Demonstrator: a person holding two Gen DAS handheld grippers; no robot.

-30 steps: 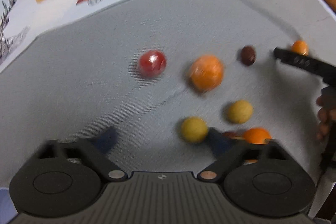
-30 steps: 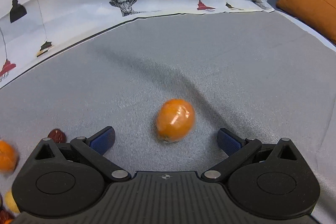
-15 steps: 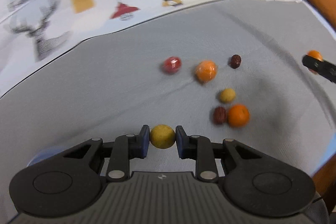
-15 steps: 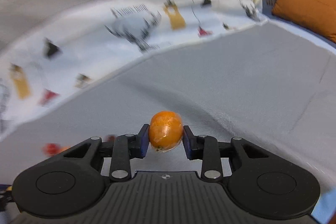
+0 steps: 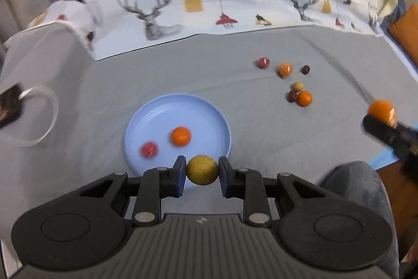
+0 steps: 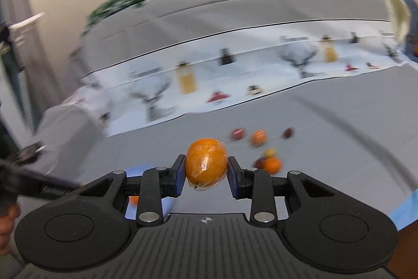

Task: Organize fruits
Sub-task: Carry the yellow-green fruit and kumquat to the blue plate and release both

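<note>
In the left wrist view, the left tool (image 5: pixel 202 170) pinches a yellow ball-shaped fruit (image 5: pixel 202 170) between its blue pads, just over the near rim of the blue plate (image 5: pixel 162 106). The grip is only at two small points on a round, rough-skinned fruit, so I judge it could roll out. If released from this height, it may bounce or knock the orange fruit (image 5: pixel 180 136) and the red fruit (image 5: pixel 149 149) lying in the plate. Six more fruits (image 5: pixel 297 85) wait on the grey cloth, well apart from the plate.

In the right wrist view, the right tool (image 6: pixel 206 165) pinches a wrapped orange fruit (image 6: pixel 206 161). Its glossy film looks slippery, so it may slide between the pads. The picture is blurred, and the plate is mostly hidden behind the tool.
</note>
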